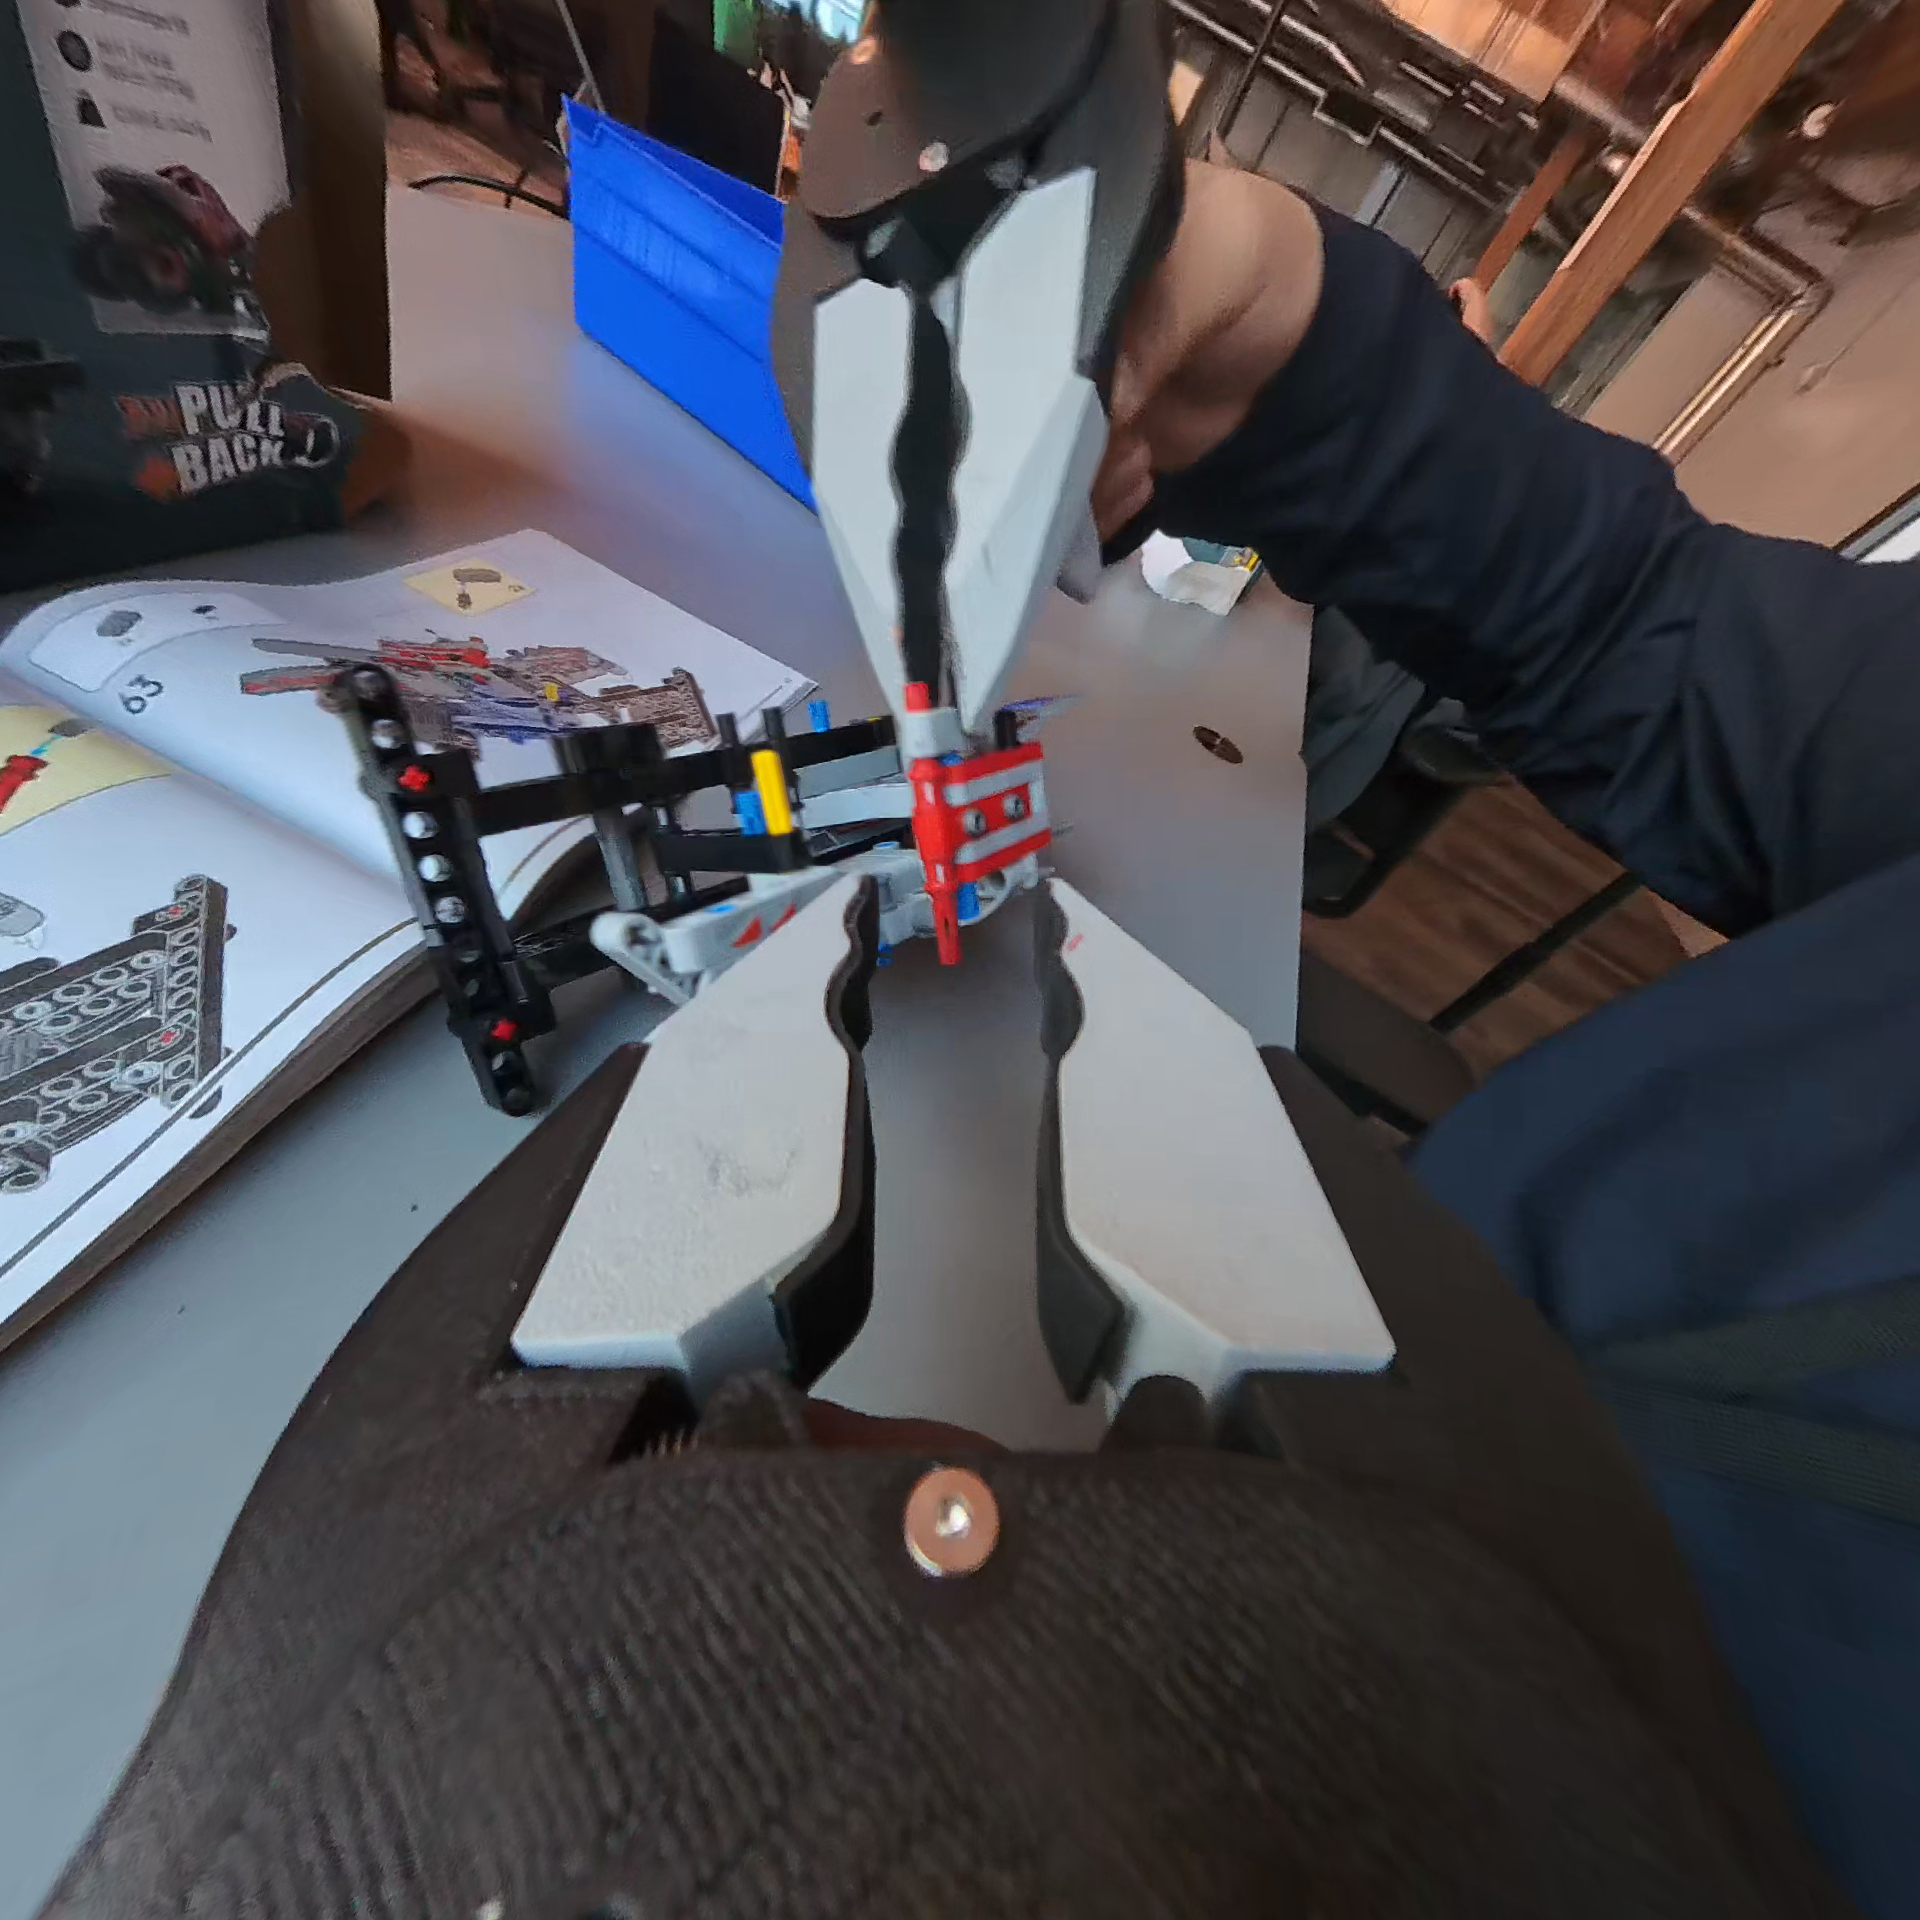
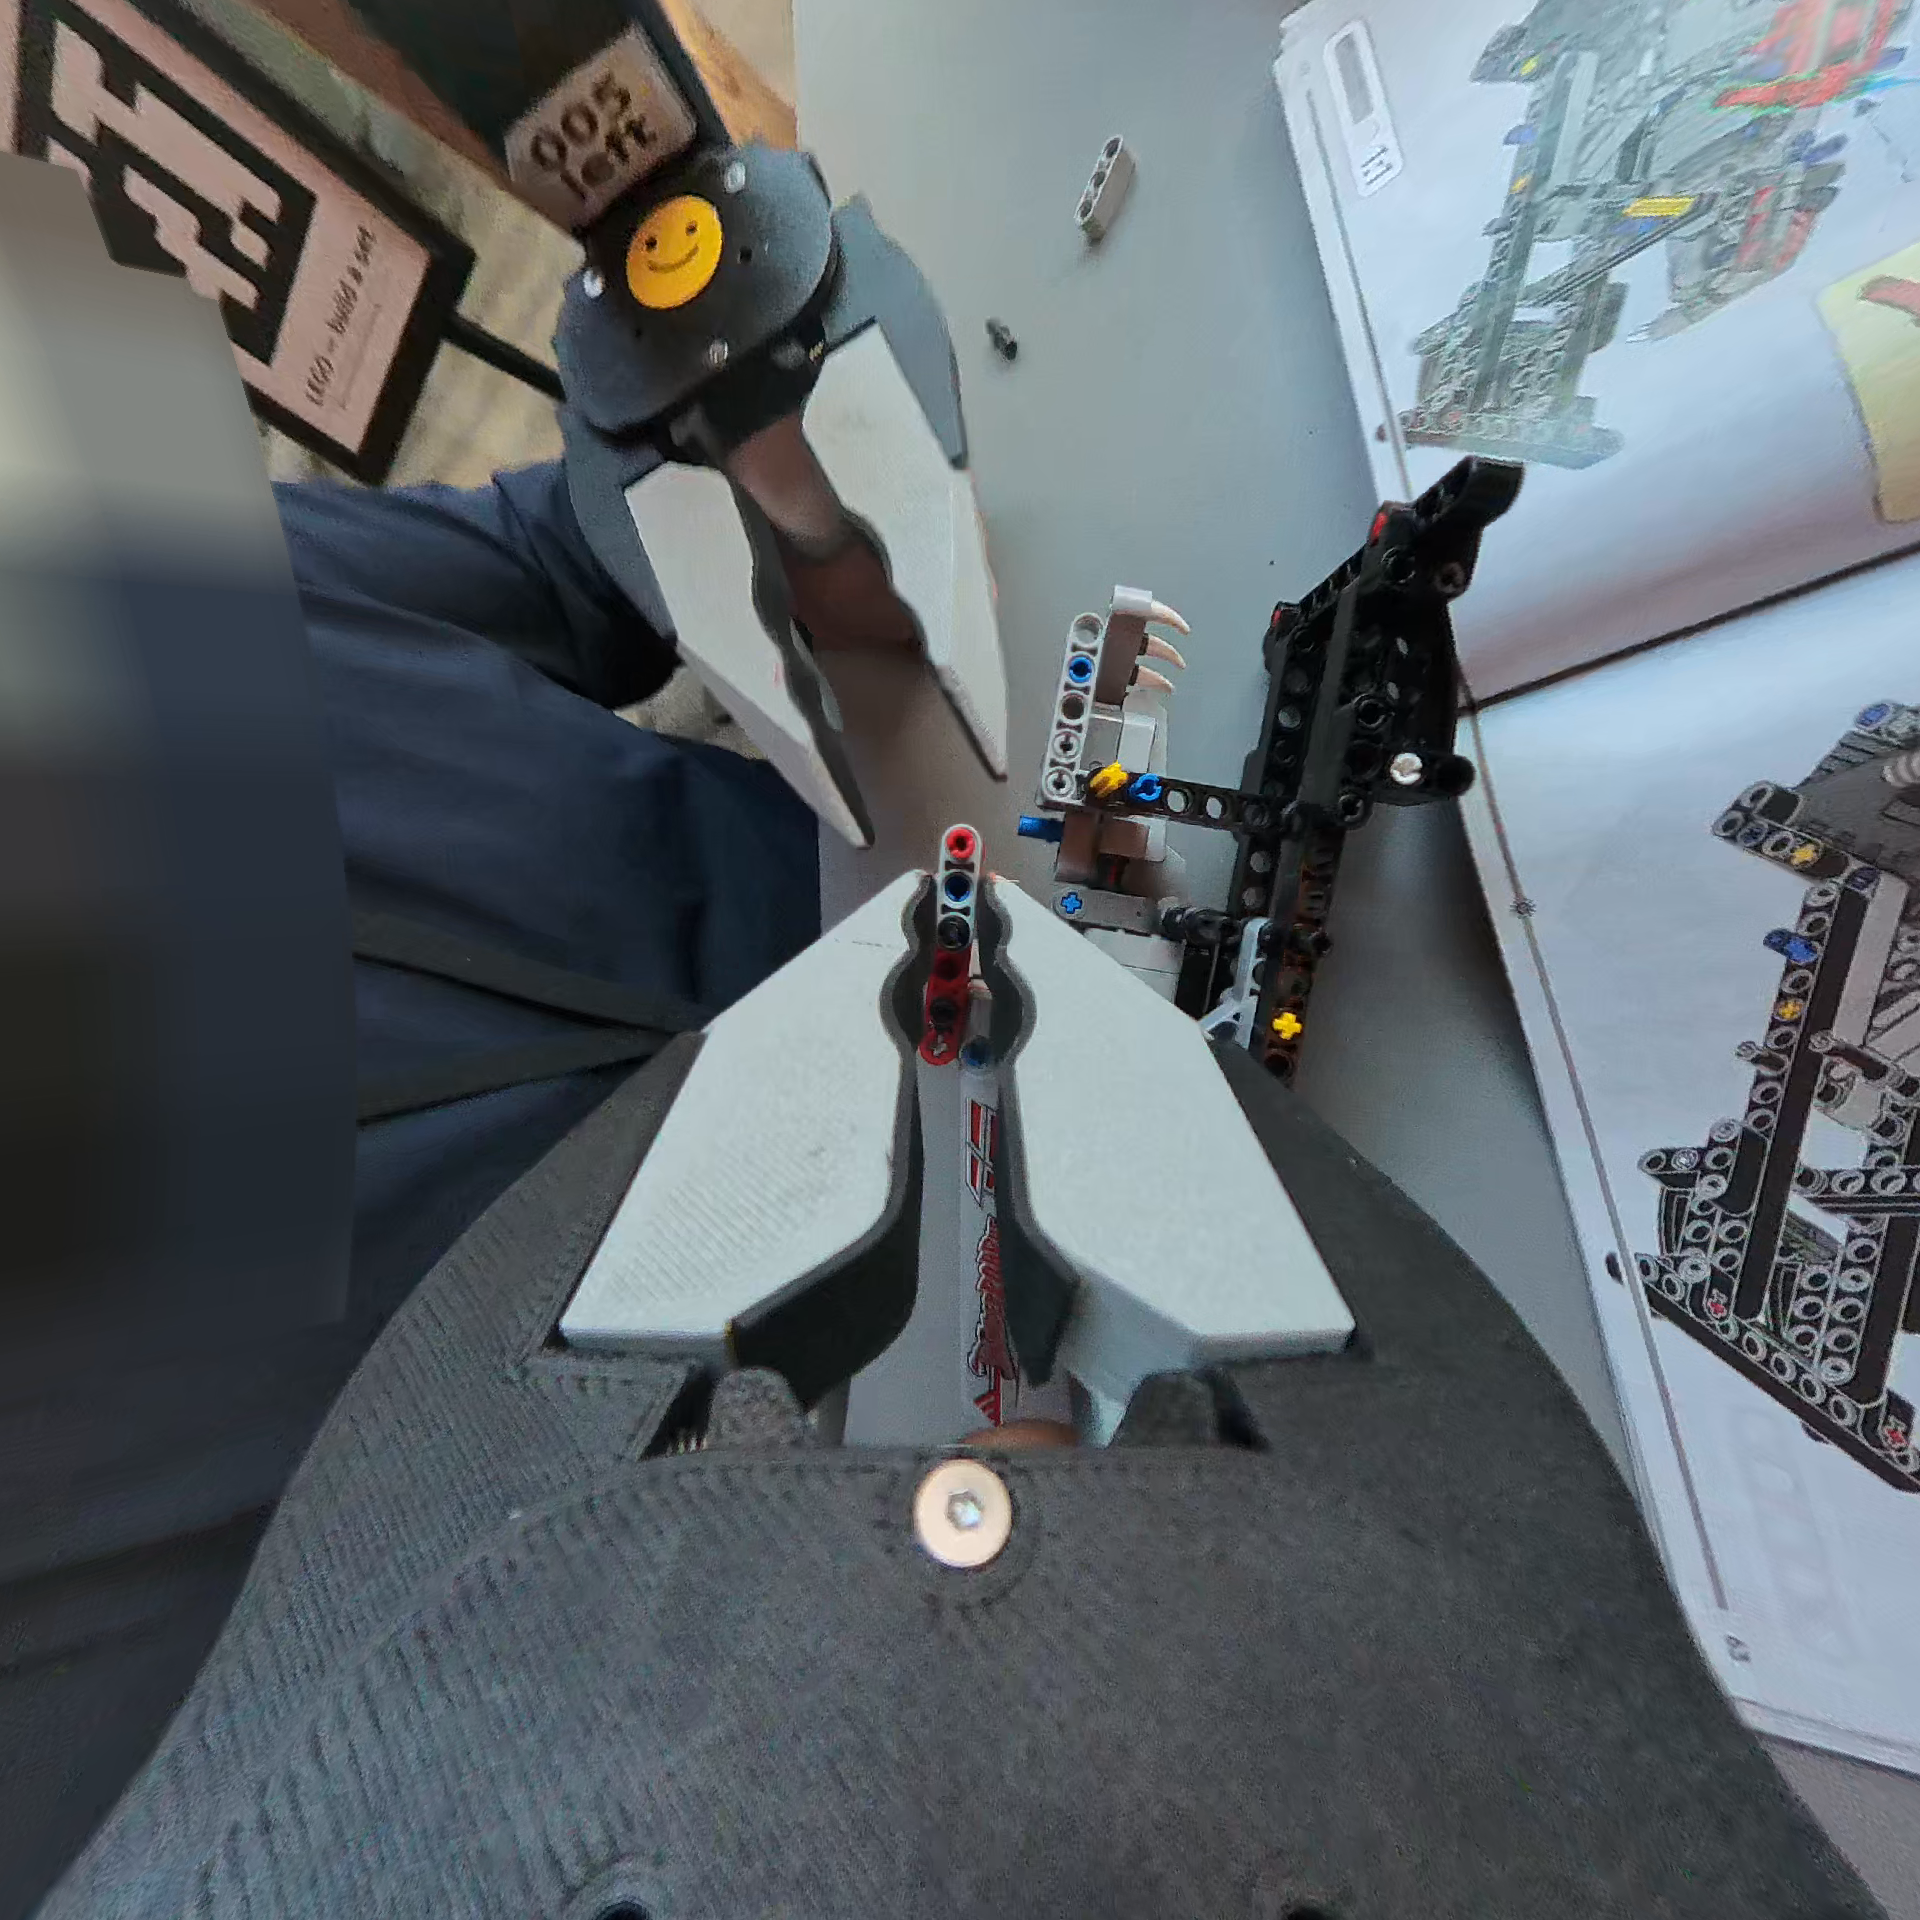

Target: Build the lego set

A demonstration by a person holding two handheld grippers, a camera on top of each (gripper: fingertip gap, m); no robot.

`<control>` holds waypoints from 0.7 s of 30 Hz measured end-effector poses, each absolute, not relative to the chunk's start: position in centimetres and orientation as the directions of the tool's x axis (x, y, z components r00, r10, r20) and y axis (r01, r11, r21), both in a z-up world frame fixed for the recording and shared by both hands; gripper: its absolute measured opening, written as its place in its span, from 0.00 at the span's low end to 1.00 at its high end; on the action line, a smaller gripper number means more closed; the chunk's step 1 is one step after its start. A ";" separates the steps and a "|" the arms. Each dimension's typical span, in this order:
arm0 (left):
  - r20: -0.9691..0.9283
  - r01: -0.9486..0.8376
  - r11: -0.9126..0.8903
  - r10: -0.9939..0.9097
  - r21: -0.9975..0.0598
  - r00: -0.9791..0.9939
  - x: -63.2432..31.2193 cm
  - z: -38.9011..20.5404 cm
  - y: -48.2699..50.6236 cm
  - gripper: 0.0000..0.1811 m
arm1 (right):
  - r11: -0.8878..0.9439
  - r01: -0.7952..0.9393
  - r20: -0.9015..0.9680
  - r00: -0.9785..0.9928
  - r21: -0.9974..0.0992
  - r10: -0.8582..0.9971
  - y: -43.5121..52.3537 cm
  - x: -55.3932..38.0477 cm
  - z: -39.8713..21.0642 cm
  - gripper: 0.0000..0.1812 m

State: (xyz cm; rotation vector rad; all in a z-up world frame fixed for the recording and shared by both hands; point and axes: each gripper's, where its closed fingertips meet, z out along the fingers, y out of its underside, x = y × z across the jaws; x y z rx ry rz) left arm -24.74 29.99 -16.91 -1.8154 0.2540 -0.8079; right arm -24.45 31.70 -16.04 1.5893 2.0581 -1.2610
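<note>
My right gripper (image 2: 961, 894) is shut on a small red-and-grey subassembly (image 2: 951, 956) joined to a grey stickered panel (image 2: 982, 1195). In the left wrist view the right gripper (image 1: 930, 675) comes down from above and holds this red-and-grey subassembly (image 1: 982, 810) just above the table. My left gripper (image 1: 951, 914) is open and empty, its tips close below the held piece; it also shows in the right wrist view (image 2: 925, 800). The partly built black frame model (image 1: 499, 831) lies on the table beside the booklet, and shows in the right wrist view (image 2: 1351, 727) with grey and white parts attached.
An open instruction booklet (image 1: 208, 883) (image 2: 1662, 623) lies next to the model. A blue bin (image 1: 675, 291) and the set's box (image 1: 156, 312) stand behind. A loose grey beam (image 2: 1103, 187) and a small black pin (image 2: 1003, 338) lie on the table. The table edge (image 1: 1294, 831) is near the grippers. The tips of both grippers are at nearly the same place.
</note>
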 end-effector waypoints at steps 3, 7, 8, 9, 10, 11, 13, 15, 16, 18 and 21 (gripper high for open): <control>0.364 0.155 -0.407 -0.507 -0.900 0.781 -25.2 -17.6 30.1 0.17 | 0.131 0.853 -0.553 -0.436 -0.505 0.710 30.7 -23.9 -16.7 0.03; 0.289 0.031 -0.422 -0.563 -0.906 0.774 -24.1 -18.2 29.8 0.18 | 0.295 0.793 -0.338 -0.520 -0.534 0.785 30.0 -23.3 -18.1 0.03; 0.259 -0.009 -0.416 -0.584 -0.909 0.769 -23.7 -18.3 29.7 0.18 | 0.337 0.776 -0.273 -0.534 -0.533 0.800 29.9 -23.1 -18.4 0.03; 0.233 -0.049 -0.409 -0.609 -0.911 0.758 -23.4 -18.4 29.6 0.16 | 0.367 0.759 -0.215 -0.545 -0.537 0.811 29.8 -22.9 -18.7 0.03; 0.213 -0.084 -0.408 -0.629 -0.909 0.748 -23.0 -18.7 29.6 0.15 | 0.385 0.740 -0.164 -0.549 -0.551 0.820 29.7 -22.8 -18.6 0.03; 0.200 -0.118 -0.414 -0.648 -0.903 0.735 -22.7 -19.0 29.5 0.15 | 0.396 0.720 -0.119 -0.549 -0.569 0.827 29.6 -22.7 -18.5 0.04; 0.173 -0.184 -0.427 -0.670 -0.885 0.722 -22.4 -19.8 29.4 0.13 | 0.396 0.686 -0.062 -0.540 -0.610 0.839 29.4 -22.3 -17.9 0.06; 0.133 -0.243 -0.432 -0.674 -0.868 0.726 -22.5 -20.4 29.7 0.11 | 0.377 0.672 -0.034 -0.513 -0.637 0.858 29.9 -21.7 -17.6 0.08; 0.115 -0.262 -0.426 -0.679 -0.866 0.725 -22.4 -20.5 29.8 0.11 | 0.365 0.668 -0.030 -0.502 -0.649 0.864 30.1 -21.5 -17.5 0.08; 0.094 -0.289 -0.412 -0.697 -0.864 0.711 -22.2 -20.2 29.7 0.04 | 0.339 0.662 -0.052 -0.496 -0.668 0.867 30.3 -21.0 -17.4 0.08; 0.062 -0.330 -0.398 -0.713 -0.856 0.698 -21.9 -20.3 29.6 0.02 | 0.365 0.664 -0.037 -0.509 -0.653 0.860 30.3 -20.7 -18.2 0.06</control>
